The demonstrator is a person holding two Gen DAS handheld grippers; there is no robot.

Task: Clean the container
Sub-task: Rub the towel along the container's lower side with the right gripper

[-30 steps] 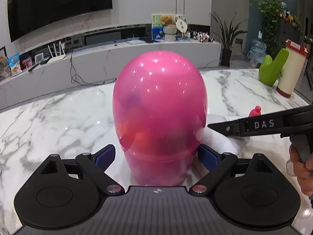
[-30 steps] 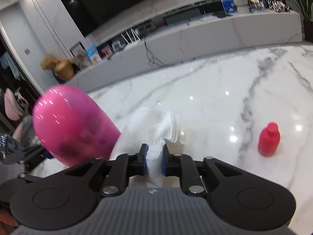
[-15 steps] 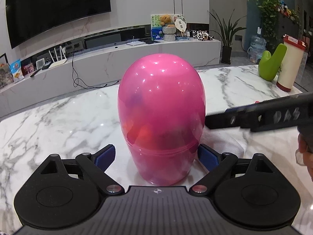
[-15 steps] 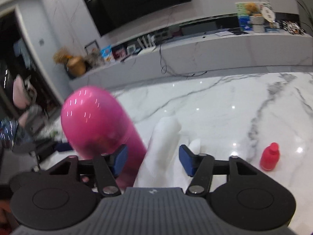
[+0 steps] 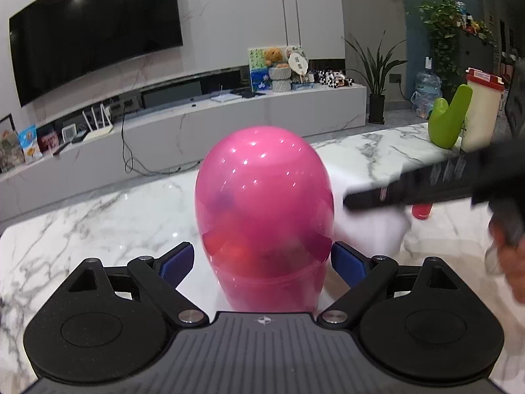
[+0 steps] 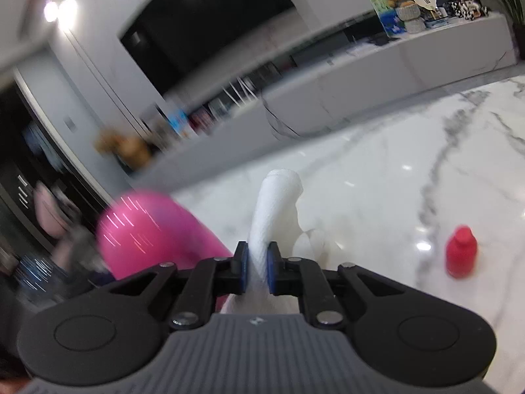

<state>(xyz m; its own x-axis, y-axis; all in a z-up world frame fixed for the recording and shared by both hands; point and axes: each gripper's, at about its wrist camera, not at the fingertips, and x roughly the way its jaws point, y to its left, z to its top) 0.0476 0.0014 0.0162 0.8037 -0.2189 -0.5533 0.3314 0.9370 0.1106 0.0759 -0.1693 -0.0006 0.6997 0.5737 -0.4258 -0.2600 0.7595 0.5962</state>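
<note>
Marble table [image 5: 98, 216] stretches wide and bare around my pink container [image 5: 264, 216], standing between my left gripper [image 5: 262, 262], whose jaws have just narrowed. My right gripper [image 6: 257, 271], angled down, pinches the white cloth [image 6: 279, 203] beside it.

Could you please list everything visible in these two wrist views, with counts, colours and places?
container: one, glossy pink, egg-shaped, upright on marble table
paper towel: one, white, right of container
small bottle: one, red, on table, far right
green vase: one, table's far corner
canister: one, cream with red lid, beside vase
television: one, black, on wall
potted plant: one, green, by the console
left gripper: blue pads flank container, right pad touching, left pad just clear
right gripper: just closed on paper towel
</note>
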